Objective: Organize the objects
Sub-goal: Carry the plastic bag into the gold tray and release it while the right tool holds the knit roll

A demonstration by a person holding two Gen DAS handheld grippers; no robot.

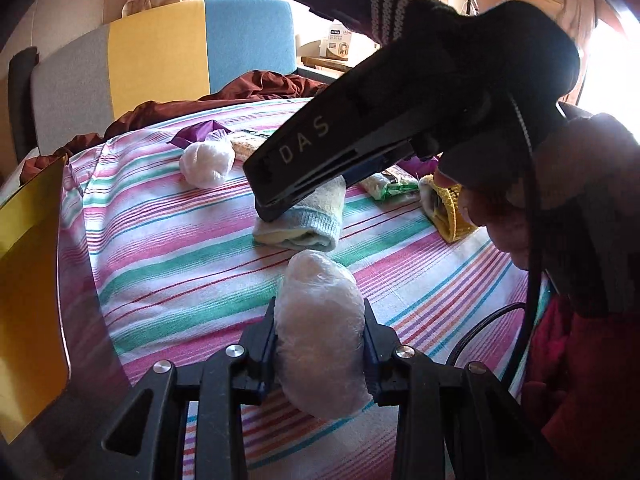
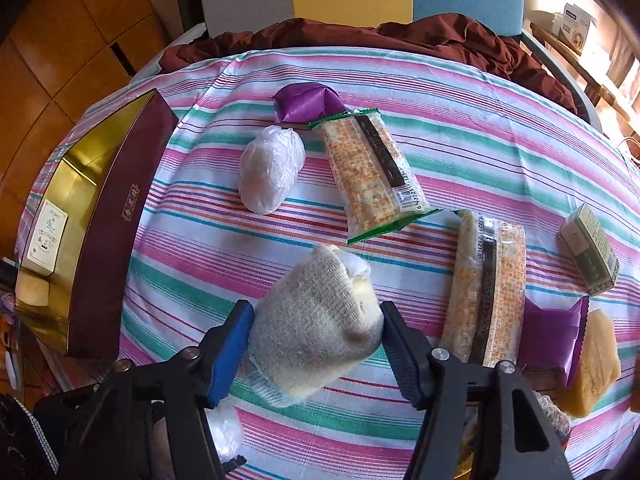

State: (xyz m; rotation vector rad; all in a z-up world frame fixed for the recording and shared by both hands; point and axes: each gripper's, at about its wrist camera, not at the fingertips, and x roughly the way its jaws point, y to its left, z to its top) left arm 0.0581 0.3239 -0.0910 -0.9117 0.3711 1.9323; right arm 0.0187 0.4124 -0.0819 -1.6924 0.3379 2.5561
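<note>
Striped pink-green tablecloth (image 2: pixel 460 148), mid-sort: left gripper (image 1: pixel 320 344) clamps clear-wrapped white bundle (image 1: pixel 320 328); right gripper (image 2: pixel 316 332) pinches rolled grey-cream sock (image 2: pixel 316 320) near front edge; gold-lined maroon box (image 2: pixel 104 216) at left edge nearly unfilled, cracker packets (image 2: pixel 372 172) remaining.

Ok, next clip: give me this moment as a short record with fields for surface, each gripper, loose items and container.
surface: striped cloth
left gripper: shut on plastic-wrapped bundle
right gripper: pads against rolled sock, which lies on the cloth
loose items: second wrapped bundle, two cracker packs, purple packet, small carton
container: open maroon box, gold inside, at the cloth's left edge
</note>
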